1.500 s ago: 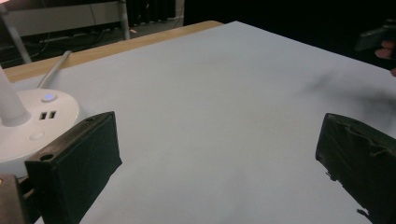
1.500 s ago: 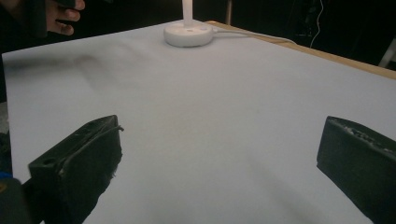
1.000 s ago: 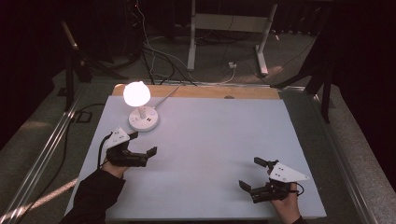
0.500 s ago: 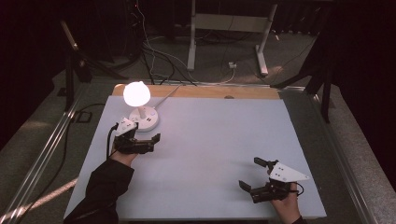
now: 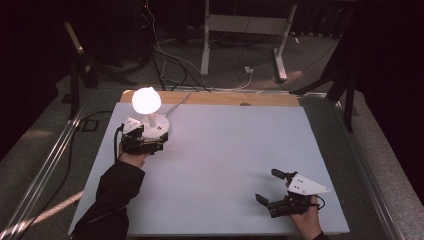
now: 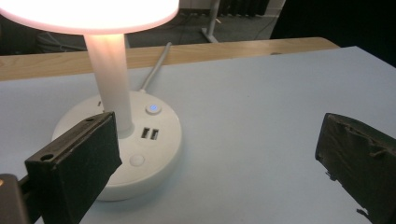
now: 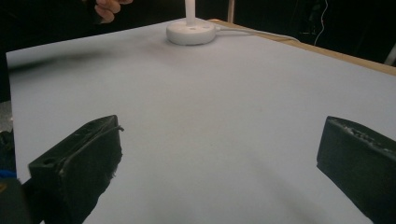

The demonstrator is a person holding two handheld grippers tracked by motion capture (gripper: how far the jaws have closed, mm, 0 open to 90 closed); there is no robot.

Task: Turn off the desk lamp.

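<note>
The lit table lamp (image 5: 149, 120) stands at the table's (image 5: 230, 150) far left, and the left gripper (image 5: 150, 145), jaws wide apart, sits right at its round base (image 6: 122, 142). A careless push could slide or tip the top-heavy lamp, or strike a USB port (image 6: 149, 133) rather than a button (image 6: 152, 108). The right gripper (image 5: 274, 189) rests open near the front right edge. The shade's top is cropped in the left gripper view; button markings are unreadable.
</note>
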